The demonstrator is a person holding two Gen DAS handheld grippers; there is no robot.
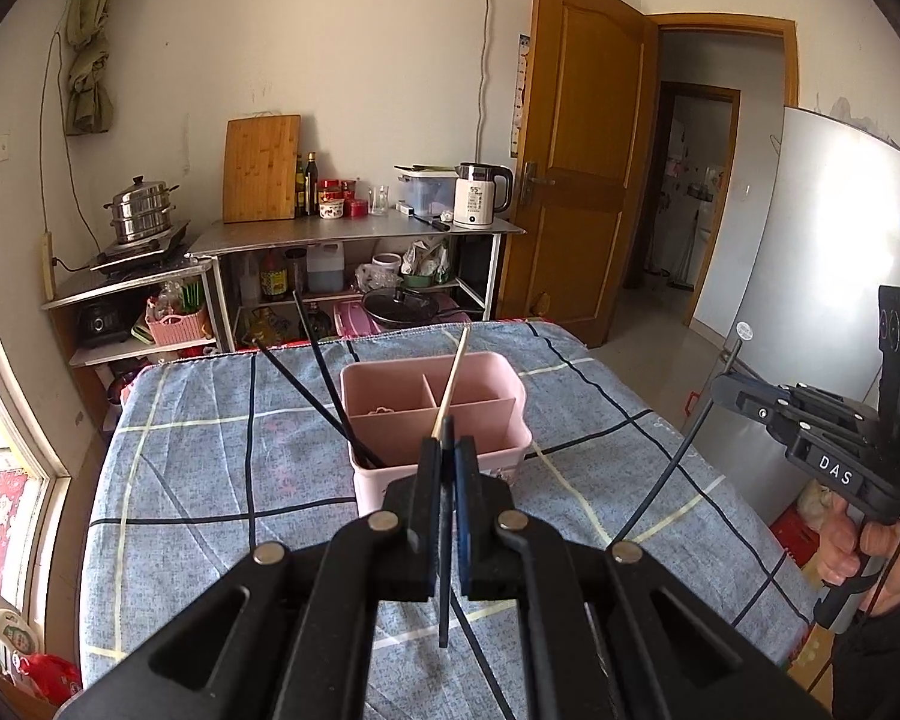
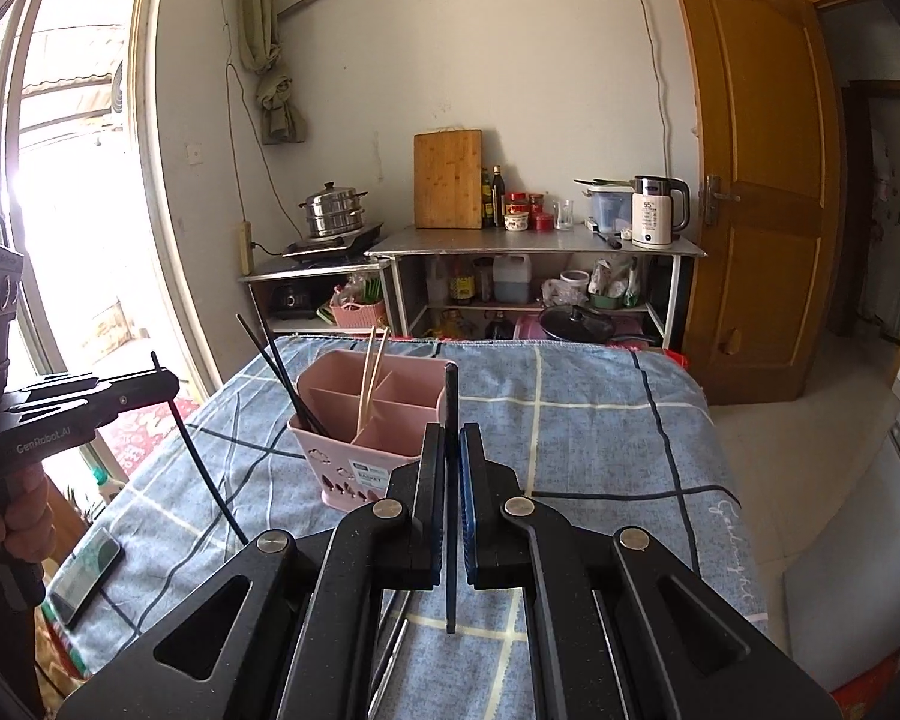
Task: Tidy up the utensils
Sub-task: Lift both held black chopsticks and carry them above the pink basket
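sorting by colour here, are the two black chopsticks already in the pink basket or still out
In. Two black chopsticks stand slanted in the pink basket's left compartment, tips down inside, tops leaning out past its rim.

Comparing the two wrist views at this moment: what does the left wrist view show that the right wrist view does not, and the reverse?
Only the left wrist view shows the fridge and the right gripper from the side, holding its black chopstick.

Only the right wrist view shows the window, a phone on the tablecloth and the left gripper from the side.

Both show the pink utensil caddy holding black chopsticks and wooden ones, the checked tablecloth and the kettle.
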